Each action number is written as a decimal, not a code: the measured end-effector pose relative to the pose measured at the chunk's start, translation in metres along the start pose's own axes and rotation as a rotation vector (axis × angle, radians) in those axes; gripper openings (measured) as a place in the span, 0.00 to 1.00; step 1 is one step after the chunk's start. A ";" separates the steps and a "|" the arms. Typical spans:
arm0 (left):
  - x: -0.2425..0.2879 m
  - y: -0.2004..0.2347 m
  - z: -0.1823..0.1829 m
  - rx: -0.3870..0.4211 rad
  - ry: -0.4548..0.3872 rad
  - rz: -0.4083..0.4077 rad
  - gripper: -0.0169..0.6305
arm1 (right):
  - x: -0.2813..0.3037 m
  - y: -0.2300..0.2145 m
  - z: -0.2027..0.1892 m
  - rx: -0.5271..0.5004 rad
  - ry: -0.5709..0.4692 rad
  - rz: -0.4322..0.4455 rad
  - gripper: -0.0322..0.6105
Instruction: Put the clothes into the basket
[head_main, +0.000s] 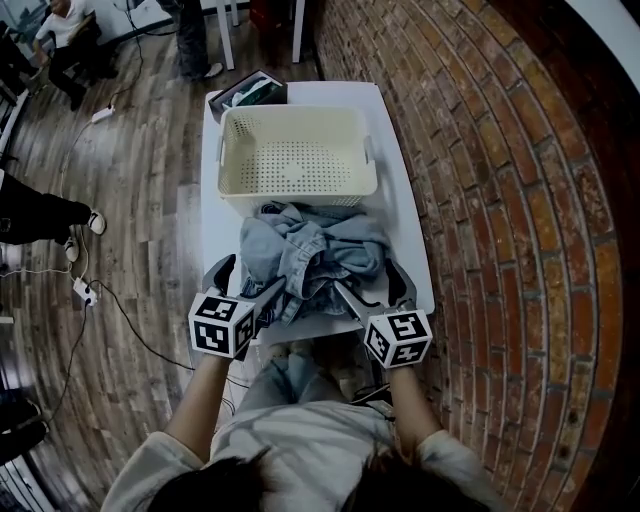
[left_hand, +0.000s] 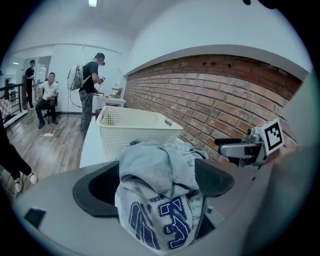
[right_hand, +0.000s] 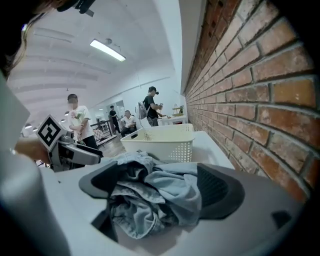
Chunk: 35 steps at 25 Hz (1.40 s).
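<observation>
Grey-blue clothes heaped on the table, right beside the empty basket. Left gripper and right gripper flanking, jaws spread loose round bunched folds, likely to scoop everything together.

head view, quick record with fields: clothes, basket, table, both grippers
clothes: grey-blue heap on the table, on the near side of the basket
basket: cream, perforated, empty
table: white, along a brick wall
left gripper: open, clothes between jaws
right gripper: open, clothes between jaws
</observation>
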<state>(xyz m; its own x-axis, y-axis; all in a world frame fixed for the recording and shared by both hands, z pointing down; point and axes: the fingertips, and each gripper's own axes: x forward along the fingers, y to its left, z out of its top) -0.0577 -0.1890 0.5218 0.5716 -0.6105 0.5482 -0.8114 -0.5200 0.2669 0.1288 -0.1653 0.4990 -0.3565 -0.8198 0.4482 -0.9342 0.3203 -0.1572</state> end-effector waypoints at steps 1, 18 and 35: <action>0.002 0.001 -0.002 -0.008 0.009 -0.008 0.75 | 0.002 -0.005 -0.001 0.008 0.006 0.001 0.80; 0.047 0.019 -0.044 -0.168 0.213 -0.080 0.93 | 0.063 -0.075 -0.060 0.072 0.285 -0.009 0.95; 0.079 0.013 -0.078 -0.321 0.354 -0.216 0.94 | 0.100 -0.033 -0.112 0.078 0.521 0.400 0.94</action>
<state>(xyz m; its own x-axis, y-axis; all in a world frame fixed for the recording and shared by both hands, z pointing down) -0.0326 -0.1972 0.6296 0.6986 -0.2417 0.6734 -0.7081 -0.3682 0.6025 0.1260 -0.2042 0.6477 -0.6409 -0.3017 0.7059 -0.7365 0.5011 -0.4544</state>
